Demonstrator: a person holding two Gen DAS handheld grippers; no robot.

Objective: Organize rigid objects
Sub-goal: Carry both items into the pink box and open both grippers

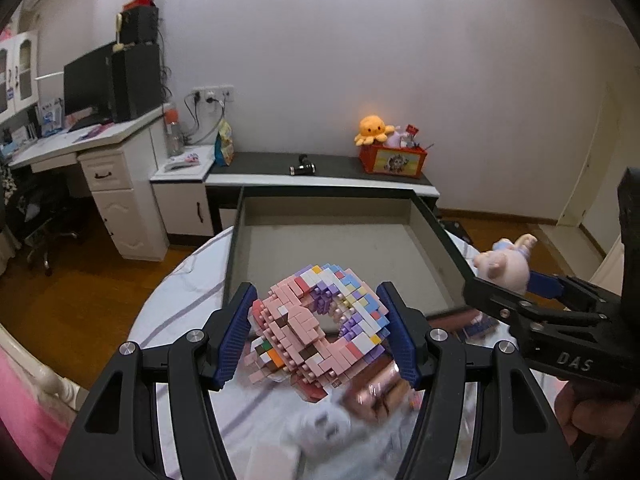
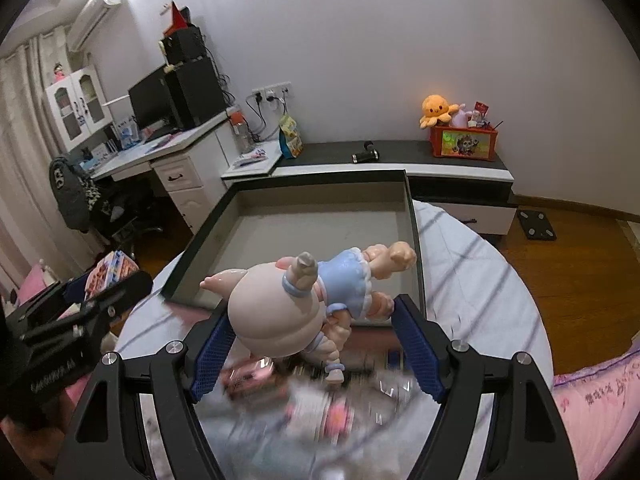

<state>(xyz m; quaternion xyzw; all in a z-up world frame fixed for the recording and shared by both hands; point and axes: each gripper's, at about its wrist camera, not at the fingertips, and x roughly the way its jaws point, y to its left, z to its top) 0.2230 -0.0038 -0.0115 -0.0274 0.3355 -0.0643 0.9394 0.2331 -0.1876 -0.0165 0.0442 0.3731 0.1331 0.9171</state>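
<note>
A bedroom with pale walls and a wooden floor lies ahead of both grippers. A round surface under a white cloth with dark stripes (image 2: 480,280) carries a shallow dark-rimmed tray (image 1: 236,240), which shows only its bare grey floor.

Far off to the left of the left gripper stands a white desk (image 1: 120,136) with a black monitor (image 1: 86,80). Straight ahead, beyond the tray, a low dark-topped cabinet (image 1: 328,164) bears a small black cylinder (image 1: 303,169), and further right a red toy box (image 1: 393,160) with an orange plush octopus (image 1: 371,128) on it.

The left gripper (image 1: 318,334) is closed about a pink and pastel brick-built figure (image 1: 316,320): both blue pads press its sides, and it hangs just over the near rim of the tray. Below it, blurred items lie on the cloth; what they are cannot be told.

To its right the right gripper (image 2: 316,350) has its jaws set fairly wide around a pig figurine in a blue dress (image 2: 304,304). The left pad touches the round head; the right pad stands apart from the body, so whether the grip is firm cannot be told. The figurine lies tilted, head toward the camera, over the tray's near edge. A pink quilt (image 2: 600,400) lies at the far right.
</note>
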